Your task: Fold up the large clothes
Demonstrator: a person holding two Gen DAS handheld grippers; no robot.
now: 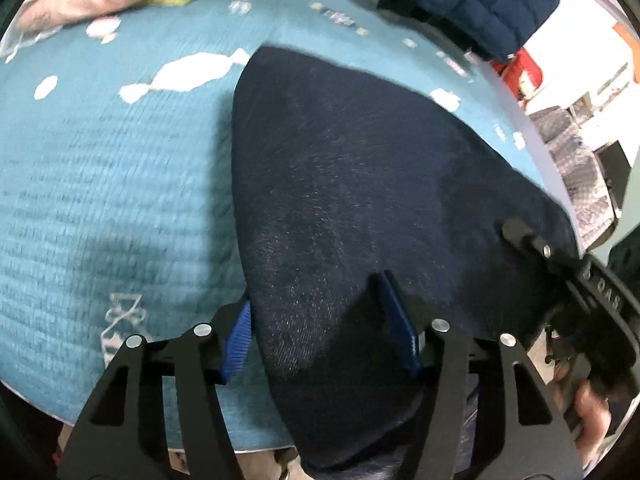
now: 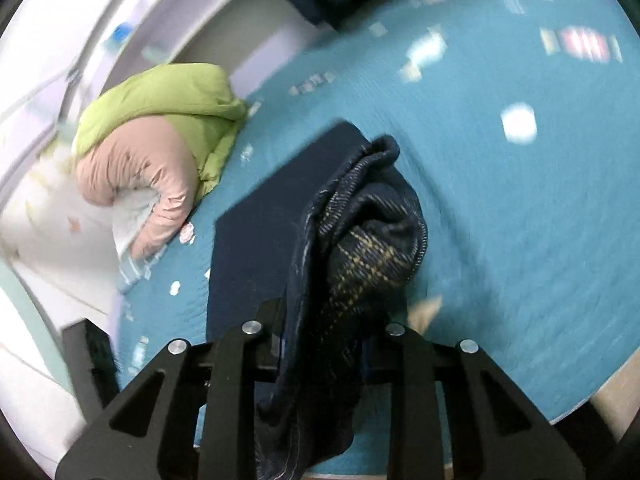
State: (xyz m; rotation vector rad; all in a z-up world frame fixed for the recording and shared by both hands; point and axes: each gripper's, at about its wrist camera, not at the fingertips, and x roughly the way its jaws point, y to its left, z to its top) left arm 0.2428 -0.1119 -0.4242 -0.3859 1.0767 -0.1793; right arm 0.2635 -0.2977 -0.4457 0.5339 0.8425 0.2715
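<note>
A dark denim garment (image 1: 360, 184) lies across a bed covered with a teal quilted bedspread (image 1: 100, 180) printed with white shapes, and both grippers are working at it near the bed's near edge. In the left wrist view the left gripper (image 1: 320, 320) has its blue-padded fingers (image 1: 236, 340) apart on either side of a fold of the denim; the left pad sits at the fabric's edge and the right pad rests on the cloth, but the pads do not squeeze it — the jaws straddle rather than pinch. The right gripper (image 2: 324, 344) is clamped on a bunched corner of the same garment, whose hem and a yellow-checked lining (image 2: 372, 264) rise in a twisted wad above its fingers, while the flat part of the cloth spreads behind on the bedspread. In the left view that right gripper shows at the garment's right end, with a hand (image 1: 588, 408) below it. Toward the far side of the bed sit a green and pink padded bundle (image 2: 160, 120) and a navy quilted item (image 1: 480, 0). Both views are motion-blurred.
</note>
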